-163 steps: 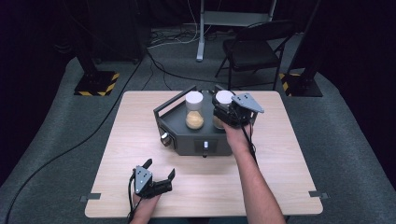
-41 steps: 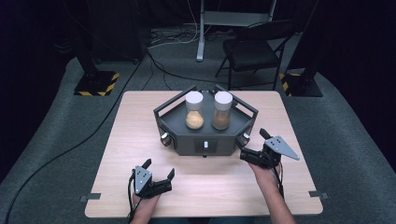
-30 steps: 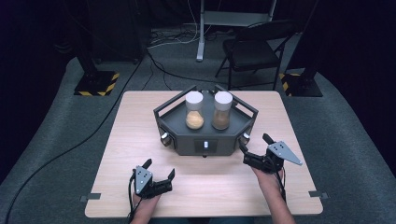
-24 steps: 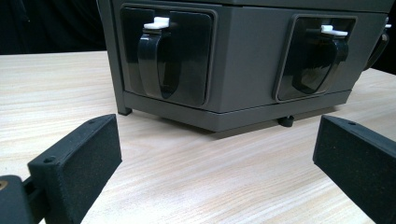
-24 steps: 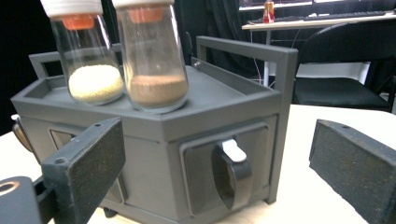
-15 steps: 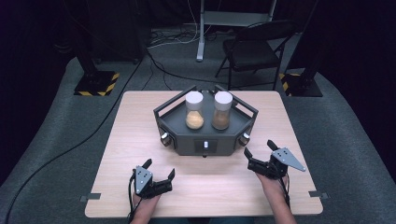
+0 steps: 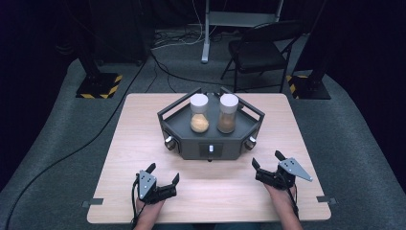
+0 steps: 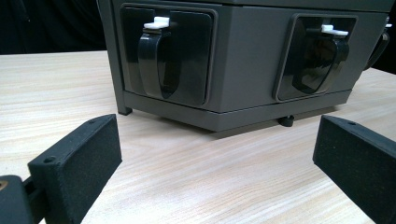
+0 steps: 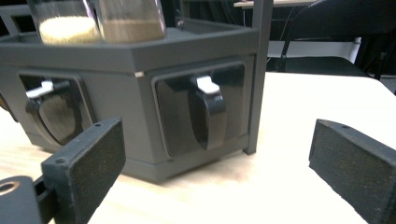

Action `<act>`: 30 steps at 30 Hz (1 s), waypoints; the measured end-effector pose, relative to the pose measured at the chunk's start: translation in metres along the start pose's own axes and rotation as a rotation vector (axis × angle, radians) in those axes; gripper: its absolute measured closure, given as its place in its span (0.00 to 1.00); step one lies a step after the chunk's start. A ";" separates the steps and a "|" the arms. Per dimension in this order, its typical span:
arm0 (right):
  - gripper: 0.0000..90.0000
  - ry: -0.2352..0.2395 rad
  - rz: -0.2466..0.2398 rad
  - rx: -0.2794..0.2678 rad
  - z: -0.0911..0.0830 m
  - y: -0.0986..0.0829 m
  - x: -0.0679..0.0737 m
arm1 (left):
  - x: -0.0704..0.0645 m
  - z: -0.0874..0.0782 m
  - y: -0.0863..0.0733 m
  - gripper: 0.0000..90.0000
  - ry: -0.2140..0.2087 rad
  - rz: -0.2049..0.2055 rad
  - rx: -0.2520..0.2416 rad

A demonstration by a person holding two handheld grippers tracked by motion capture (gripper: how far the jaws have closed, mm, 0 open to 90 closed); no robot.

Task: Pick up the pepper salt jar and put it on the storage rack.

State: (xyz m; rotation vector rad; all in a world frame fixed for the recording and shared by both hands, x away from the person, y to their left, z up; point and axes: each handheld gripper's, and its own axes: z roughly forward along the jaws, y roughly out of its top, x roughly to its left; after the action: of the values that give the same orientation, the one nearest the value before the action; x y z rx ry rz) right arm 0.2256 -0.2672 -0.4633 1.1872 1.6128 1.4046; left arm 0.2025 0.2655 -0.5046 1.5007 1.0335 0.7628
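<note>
A dark grey six-sided stand (image 7: 191, 146) sits mid-table and carries two white-lidded jars. The left jar (image 7: 199, 114) holds pale yellow grains and the right jar (image 7: 228, 114) holds brown powder. My left gripper (image 7: 163, 172) rests open near the front edge, left of the stand's front. Its view faces the stand's side wall (image 8: 243, 70), with two black levers (image 8: 156, 56) set in recesses. My right gripper (image 7: 266, 159) is open on the right, a little off the stand's front right corner. The right gripper view has a black lever (image 9: 208, 112) ahead and both jars (image 9: 65, 21) above it.
Round knobs (image 7: 168, 142) stick out at the stand's front corners. Bare wooden table (image 7: 225, 191) lies between my two grippers. Behind the table stand a folding chair (image 7: 258, 50), a pole base with yellow-black stripes (image 7: 98, 85) and loose cables on the floor.
My right gripper has come away from the right jar and drawn back toward the person to the table's near right. The left gripper has stayed put.
</note>
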 end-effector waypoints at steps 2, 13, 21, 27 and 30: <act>0.03 -0.003 0.003 0.009 0.000 -0.003 -0.001 | 0.000 0.000 0.000 0.01 0.000 -0.001 0.000; 0.03 -0.019 0.018 0.055 -0.003 -0.015 -0.003 | 0.000 0.000 0.000 0.01 -0.001 -0.001 0.001; 0.03 -0.022 0.019 0.090 -0.002 -0.019 -0.005 | 0.000 0.000 0.000 0.01 0.000 0.004 0.002; 0.03 -0.019 0.003 0.114 0.001 -0.019 -0.004 | 0.000 0.000 0.001 0.01 -0.001 0.006 0.004; 0.04 -0.022 0.002 0.120 0.001 -0.018 -0.003 | 0.000 0.000 0.001 0.01 -0.001 0.002 0.003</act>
State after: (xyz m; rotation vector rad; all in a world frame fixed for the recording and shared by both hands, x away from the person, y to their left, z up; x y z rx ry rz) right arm 0.2243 -0.2694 -0.4813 1.2689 1.7014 1.3071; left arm 0.2029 0.2651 -0.5041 1.5052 1.0327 0.7618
